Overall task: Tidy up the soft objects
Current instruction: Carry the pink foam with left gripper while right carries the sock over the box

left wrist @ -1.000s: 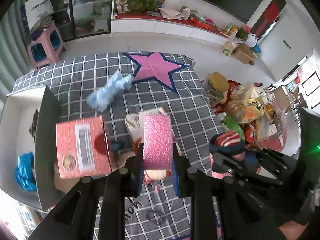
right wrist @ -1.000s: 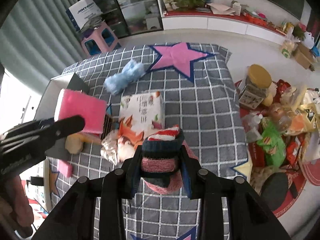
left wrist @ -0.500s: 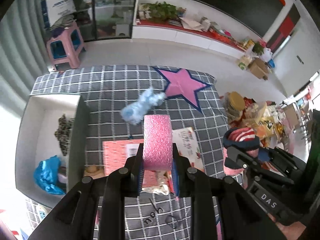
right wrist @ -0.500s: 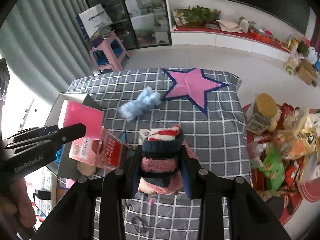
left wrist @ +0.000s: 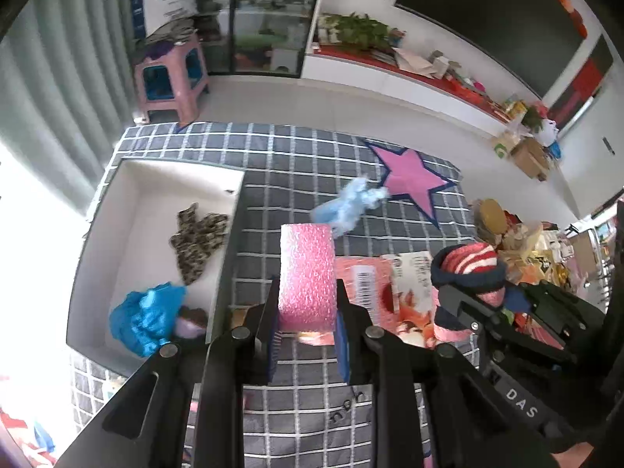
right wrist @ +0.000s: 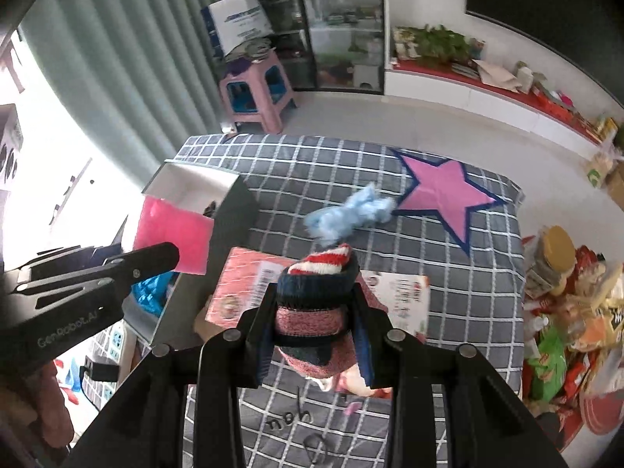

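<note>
Left claw [left wrist: 307,335] pinches a pink rectangular foam sponge [left wrist: 307,277], upright between its pads, held above the grey checked cloth [left wrist: 296,163]. Right claw [right wrist: 315,335] is clamped on a rolled knit sock, red-white striped with navy cuff [right wrist: 316,284]. White open-top box [left wrist: 128,210] sits left of the left claw, holding a leopard-print cloth [left wrist: 199,238] and a crumpled blue plastic bag [left wrist: 146,318]. Fluffy light-blue soft piece [right wrist: 347,216] lies on the cloth ahead of both claws, beside the pink star print [right wrist: 444,191]. Pink-red carton [right wrist: 249,284] lies just under and left of the right claw.
</note>
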The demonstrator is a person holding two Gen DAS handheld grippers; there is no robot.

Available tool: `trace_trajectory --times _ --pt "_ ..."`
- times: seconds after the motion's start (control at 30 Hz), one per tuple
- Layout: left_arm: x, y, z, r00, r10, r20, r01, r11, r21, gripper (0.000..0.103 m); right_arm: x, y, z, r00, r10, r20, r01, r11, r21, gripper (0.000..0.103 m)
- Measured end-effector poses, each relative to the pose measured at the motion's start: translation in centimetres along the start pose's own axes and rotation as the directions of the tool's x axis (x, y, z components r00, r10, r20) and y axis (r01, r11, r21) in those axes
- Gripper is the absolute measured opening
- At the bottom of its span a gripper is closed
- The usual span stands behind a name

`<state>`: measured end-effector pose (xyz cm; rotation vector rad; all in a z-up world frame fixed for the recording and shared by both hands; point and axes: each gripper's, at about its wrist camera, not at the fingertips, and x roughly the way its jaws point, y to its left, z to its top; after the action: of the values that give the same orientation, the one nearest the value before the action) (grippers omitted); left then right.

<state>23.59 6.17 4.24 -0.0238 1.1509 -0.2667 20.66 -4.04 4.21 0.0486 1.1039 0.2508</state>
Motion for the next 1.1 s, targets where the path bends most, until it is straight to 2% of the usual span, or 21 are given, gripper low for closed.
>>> trace_trajectory --times 0.6,1.1 --pt "-2.1 8.7 -2.2 0.996 0.090 -0.013 -0.091 0.994 -0.057 0.025 1.4 9.1 0.7 0.999 0.012 -0.031 -0.016 0.991 -0.136 0.036" --pt "-1.4 14.2 -3.3 0.989 0.133 -0.057 -0.138 0.986 -0.097 0.025 3.2 15.8 1.8 0.997 0.032 -0.069 -0.048 0.969 -0.244 0.036"
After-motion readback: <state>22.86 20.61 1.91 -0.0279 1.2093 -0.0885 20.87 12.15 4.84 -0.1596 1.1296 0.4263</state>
